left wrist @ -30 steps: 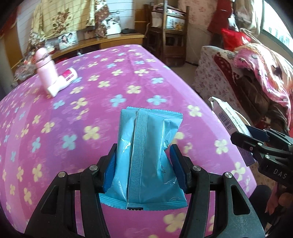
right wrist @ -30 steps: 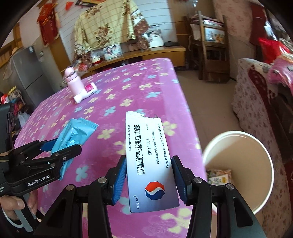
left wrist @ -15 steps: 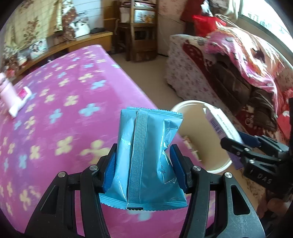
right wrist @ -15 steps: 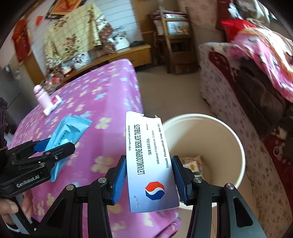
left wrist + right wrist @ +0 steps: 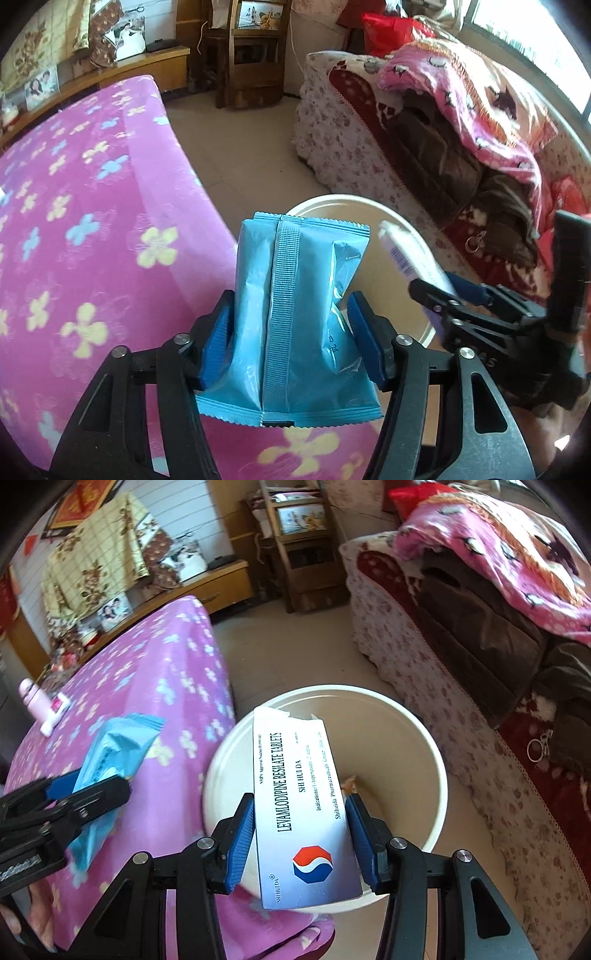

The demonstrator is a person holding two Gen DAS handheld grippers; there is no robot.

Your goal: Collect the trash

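Left jaws just opening around blue packet (image 5: 299, 317), tablet box (image 5: 303, 805) clamped over bucket (image 5: 436, 760)

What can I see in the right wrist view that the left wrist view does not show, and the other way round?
Only the right wrist view shows the printed front of the tablet box, the inside of the bucket with some trash at the bottom, and the pink bottle far back on the table.

Only the left wrist view shows the back seam of the blue packet, and that the left gripper, whose jaws have just been opening, stands loose around it.

Both show the packet, the box, the bucket, the flowered pink tablecloth and the sofa.
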